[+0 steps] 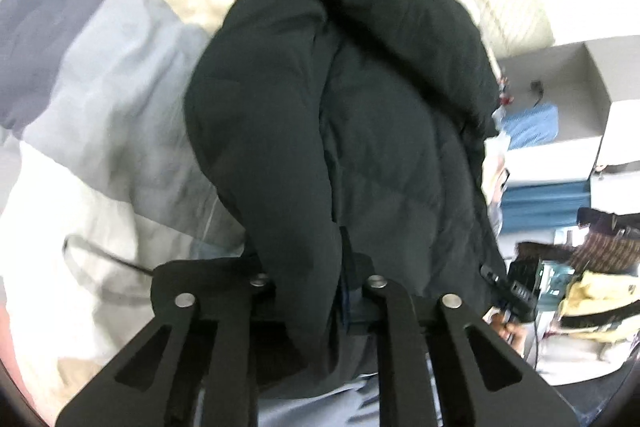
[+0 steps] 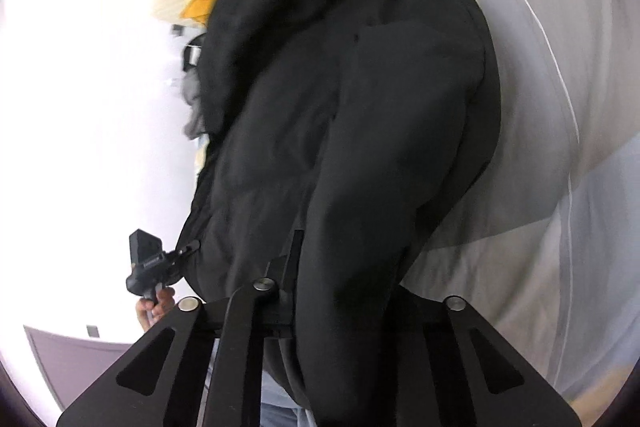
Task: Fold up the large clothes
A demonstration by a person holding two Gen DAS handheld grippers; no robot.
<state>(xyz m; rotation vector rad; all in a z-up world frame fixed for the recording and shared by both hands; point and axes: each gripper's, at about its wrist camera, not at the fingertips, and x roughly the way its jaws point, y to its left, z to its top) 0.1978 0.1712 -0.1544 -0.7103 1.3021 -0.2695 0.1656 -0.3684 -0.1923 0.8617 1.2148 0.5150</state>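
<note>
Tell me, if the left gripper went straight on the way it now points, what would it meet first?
Most likely the black padded jacket itself: the left gripper is already shut on its fabric, and the bulk rises directly ahead. Depth beyond is unclear.

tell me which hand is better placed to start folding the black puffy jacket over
Neither clearly: both look equally set. The left tool is shut on a fold of the black puffy jacket, and the right tool is shut on its other lower part, over the pale striped bedding. Probably lift both together.
</note>
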